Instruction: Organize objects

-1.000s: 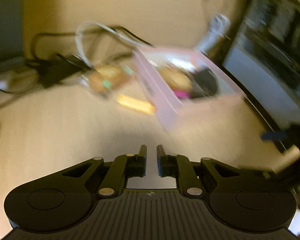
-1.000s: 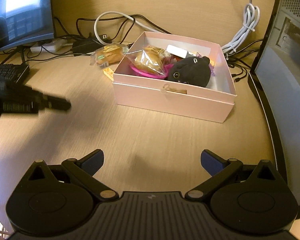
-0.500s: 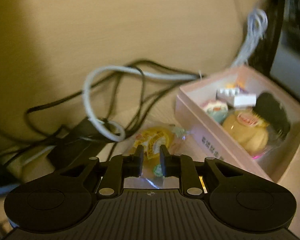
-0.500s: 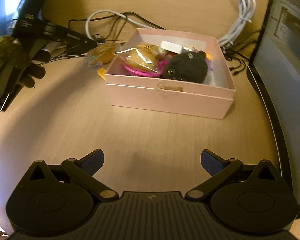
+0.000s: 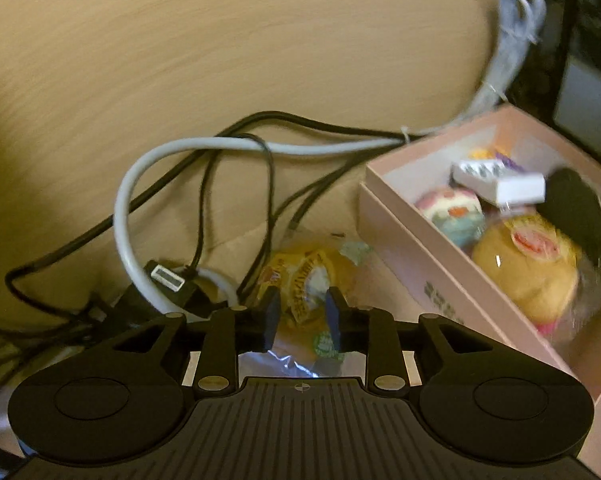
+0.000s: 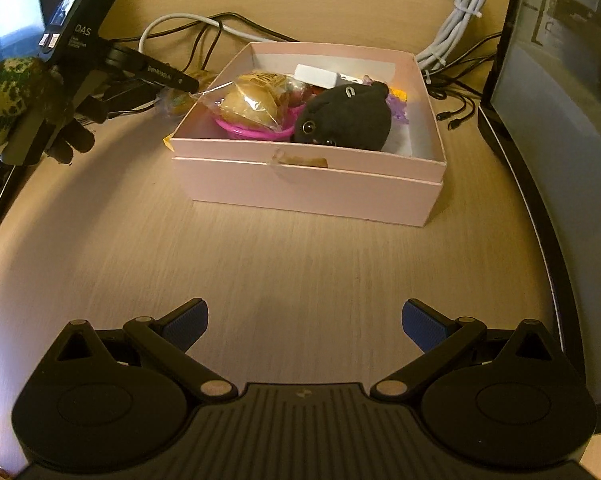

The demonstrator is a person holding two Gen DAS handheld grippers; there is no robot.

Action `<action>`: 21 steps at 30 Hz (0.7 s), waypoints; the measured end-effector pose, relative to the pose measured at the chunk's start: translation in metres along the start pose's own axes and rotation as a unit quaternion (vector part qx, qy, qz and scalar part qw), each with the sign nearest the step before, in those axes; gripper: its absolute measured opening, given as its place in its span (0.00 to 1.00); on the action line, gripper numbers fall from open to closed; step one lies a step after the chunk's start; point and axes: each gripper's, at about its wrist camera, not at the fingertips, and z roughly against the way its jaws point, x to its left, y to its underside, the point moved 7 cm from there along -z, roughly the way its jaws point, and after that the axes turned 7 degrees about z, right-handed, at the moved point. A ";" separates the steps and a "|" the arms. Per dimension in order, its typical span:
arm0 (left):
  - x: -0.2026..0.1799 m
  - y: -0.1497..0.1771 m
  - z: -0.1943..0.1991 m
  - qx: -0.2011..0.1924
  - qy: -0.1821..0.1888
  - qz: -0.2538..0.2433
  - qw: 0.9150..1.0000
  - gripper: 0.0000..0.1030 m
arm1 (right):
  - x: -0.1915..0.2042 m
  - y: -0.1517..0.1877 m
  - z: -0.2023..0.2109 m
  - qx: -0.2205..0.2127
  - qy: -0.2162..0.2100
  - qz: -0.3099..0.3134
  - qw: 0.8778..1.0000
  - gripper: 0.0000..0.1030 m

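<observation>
One pink box (image 6: 306, 184) is sitting open on the desk (image 6: 260, 264), w/ approx. 6 things showing inside: 1 wrapped bun (image 6: 252, 104), 1 pink bowl (image 6: 256, 131) under it, 1 black plush (image 6: 346, 118), 1 white block (image 6: 315, 76), purple bits, and 1 round pastel pack (image 5: 452, 216) seen only from the left wrist cam. One more wrapped snack (image 5: 304, 280) is lying outside, just left of the box. The left gripper (image 5: 299, 312) is sitting over that snack, fingers a bit apart on either side; can't tell if they're touching it. The right gripper (image 6: 304, 326) is hovering in front of the box, fingers spread wide, nothing btwn them. Behind the box: a tangle of black cables, 1 grey cable (image 5: 148, 176), 1 bundled white cord (image 6: 458, 20). Light wood-grain desk, wood-look wall behind; 1 monitor (image 6: 560, 80) is standing right of the box.
</observation>
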 end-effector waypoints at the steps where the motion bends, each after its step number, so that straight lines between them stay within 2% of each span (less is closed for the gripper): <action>1: -0.002 0.001 0.000 -0.002 -0.002 -0.014 1.000 0.29 | 0.000 0.000 -0.001 0.001 -0.001 -0.001 1.000 1.00; 2: -0.003 0.001 0.000 -0.004 -0.001 -0.022 1.000 0.29 | 0.000 0.001 -0.001 0.002 -0.001 -0.001 1.000 1.00; 4: 0.000 0.000 -0.002 -0.006 0.000 -0.019 1.000 0.36 | -0.002 0.001 -0.003 0.006 0.001 -0.006 1.000 1.00; 7: 0.007 -0.002 -0.006 0.000 0.001 0.020 1.000 0.47 | -0.004 0.002 -0.004 0.009 0.002 -0.012 1.000 1.00; 10: 0.011 0.001 -0.006 0.017 0.014 0.056 0.998 0.50 | -0.004 0.004 0.000 0.005 0.001 -0.012 1.000 1.00; 14: -0.001 0.013 0.005 0.034 0.012 0.032 0.999 0.53 | -0.005 0.006 0.001 0.005 0.000 -0.015 1.000 1.00; 21: -0.020 0.060 0.049 0.040 0.048 0.059 0.996 0.52 | 0.000 0.009 0.006 -0.003 -0.005 -0.011 1.000 1.00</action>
